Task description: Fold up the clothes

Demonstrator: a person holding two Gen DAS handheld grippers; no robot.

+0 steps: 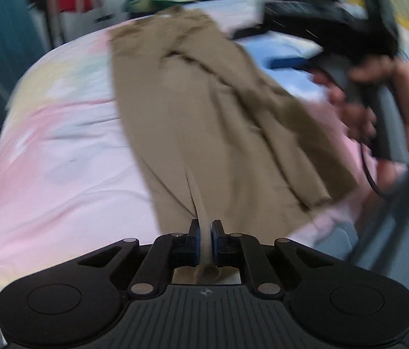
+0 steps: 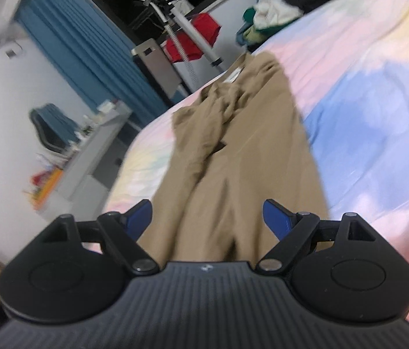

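Left wrist view: left gripper [image 1: 204, 232] pinches the khaki trousers' [image 1: 204, 110] hem; right gripper [image 2: 207, 218], fingers spread, must grab the other hem next.

The left gripper [image 1: 205, 240] points steeply down, its jaws pinched tight on a fold of tan trousers [image 1: 204, 122]. The right gripper [image 2: 207, 218] tilts gently down, jaws spread wide, pads touching nothing. The person's right hand [image 1: 378, 107], blurred, wraps around that gripper's handle.
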